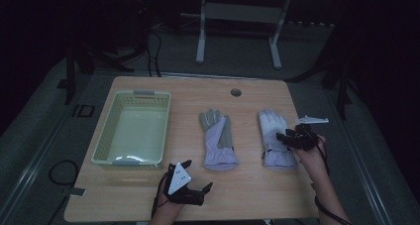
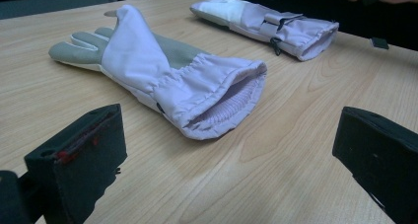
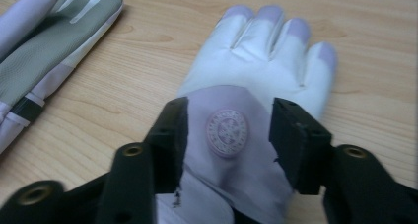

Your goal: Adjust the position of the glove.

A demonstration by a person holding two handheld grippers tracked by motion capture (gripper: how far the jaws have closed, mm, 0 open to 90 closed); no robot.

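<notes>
Hovering right claw jaws apart astride right glove, pads not pressing | left claw jaws wide apart, near tabletop edge | left glove mid-tabletop | basket left | dark room beyond.

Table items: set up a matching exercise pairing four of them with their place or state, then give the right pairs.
Things:
1. basket
2. palm-up glove
3. badge glove
4. left hand-held gripper

Places or states:
A. between the right hand-held gripper's jaws
B. at the table's left, with nothing in it
C. open, near the front edge, holding nothing
D. in the middle, grey palm showing

Pairs: 1-B, 2-D, 3-A, 4-C
</notes>
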